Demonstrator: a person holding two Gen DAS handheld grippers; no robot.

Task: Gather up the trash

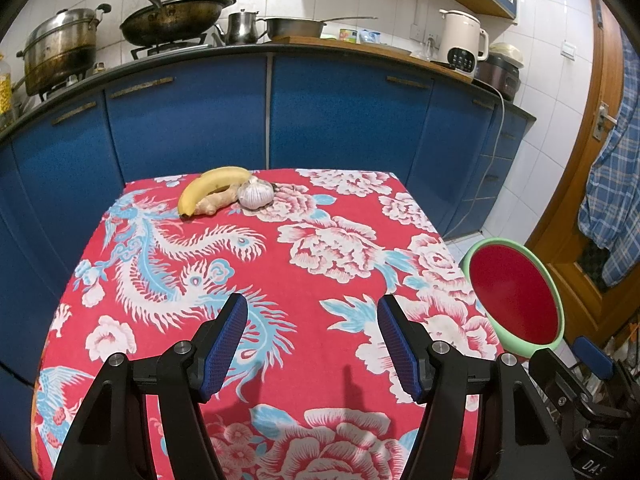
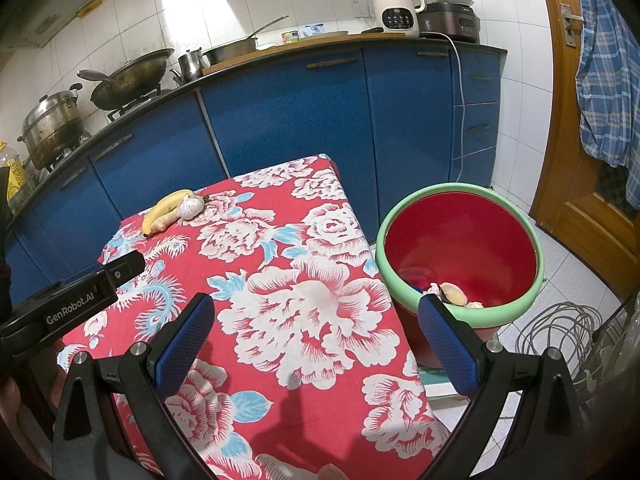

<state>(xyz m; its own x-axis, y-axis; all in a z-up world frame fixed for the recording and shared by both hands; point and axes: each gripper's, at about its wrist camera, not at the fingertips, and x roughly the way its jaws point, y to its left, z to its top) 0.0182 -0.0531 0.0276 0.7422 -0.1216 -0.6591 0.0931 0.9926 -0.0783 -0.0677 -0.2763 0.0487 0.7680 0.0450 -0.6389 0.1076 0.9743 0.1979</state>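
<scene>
A red bin with a green rim (image 2: 460,240) stands on the floor right of the table; scraps (image 2: 450,294) lie in its bottom. It also shows in the left wrist view (image 1: 516,292). A banana (image 1: 208,188), a ginger piece (image 1: 218,202) and a garlic bulb (image 1: 256,196) lie together at the table's far left; they also show in the right wrist view (image 2: 168,208). My left gripper (image 1: 312,340) is open and empty over the near table. My right gripper (image 2: 316,344) is open and empty, spanning the table's right edge beside the bin.
The table wears a red floral cloth (image 1: 320,248). Blue cabinets (image 1: 340,120) with a counter of pots and a kettle (image 1: 462,40) stand behind. A wooden door (image 2: 580,160) is at right. Coiled cable (image 2: 560,332) lies on the floor by the bin.
</scene>
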